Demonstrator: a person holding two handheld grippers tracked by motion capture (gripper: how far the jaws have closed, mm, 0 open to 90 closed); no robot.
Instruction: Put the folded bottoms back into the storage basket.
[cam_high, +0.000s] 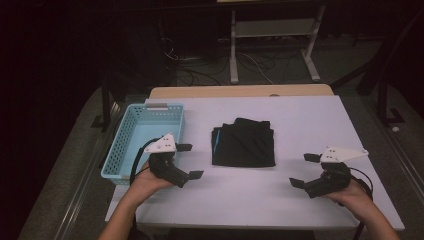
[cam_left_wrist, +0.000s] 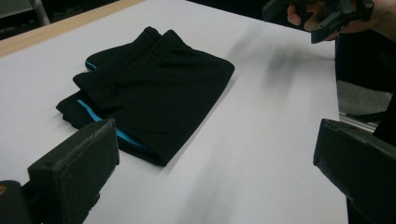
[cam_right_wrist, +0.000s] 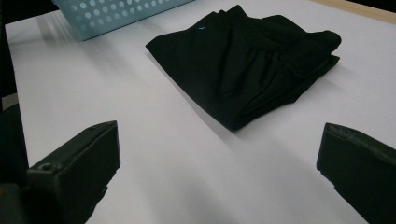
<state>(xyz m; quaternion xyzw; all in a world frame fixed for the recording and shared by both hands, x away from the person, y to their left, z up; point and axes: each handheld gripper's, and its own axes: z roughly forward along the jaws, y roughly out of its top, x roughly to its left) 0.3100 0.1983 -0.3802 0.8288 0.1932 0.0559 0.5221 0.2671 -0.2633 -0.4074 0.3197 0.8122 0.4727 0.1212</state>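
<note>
High view first: I have the left gripper (cam_high: 187, 161) low at the left of the white worktop (cam_high: 300, 120), its jaws spread wide with nothing between them. Directly behind that gripper, touching nothing of it that I can tell, sits the light blue perforated plastic basket (cam_high: 131, 131). The folded black fabric garment with a thin blue stripe (cam_high: 243, 142) lies flat ahead of and between my two sets of jaws, well apart from each. My right gripper (cam_high: 304, 170) is low at the right side of the worktop, jaws likewise spread wide and holding nothing, pointed inward toward the garment.

Left gripper view: my own two black jaws rise from the bottom corners, far apart, with bare worktop (cam_left_wrist: 261, 154) between them. The garment (cam_left_wrist: 159, 88) lies ahead of the jaws and toward the left one, its near corner just beyond that jaw's tip. Farther off, past the right jaw, I see the right gripper (cam_left_wrist: 292, 21) in a hand.

Right gripper view: both jaws stand wide at the bottom corners, empty. The garment (cam_right_wrist: 247, 60) lies ahead, roughly centred between them, not touching either. The basket (cam_right_wrist: 116, 14) is beyond the left jaw, at the far edge.
</note>
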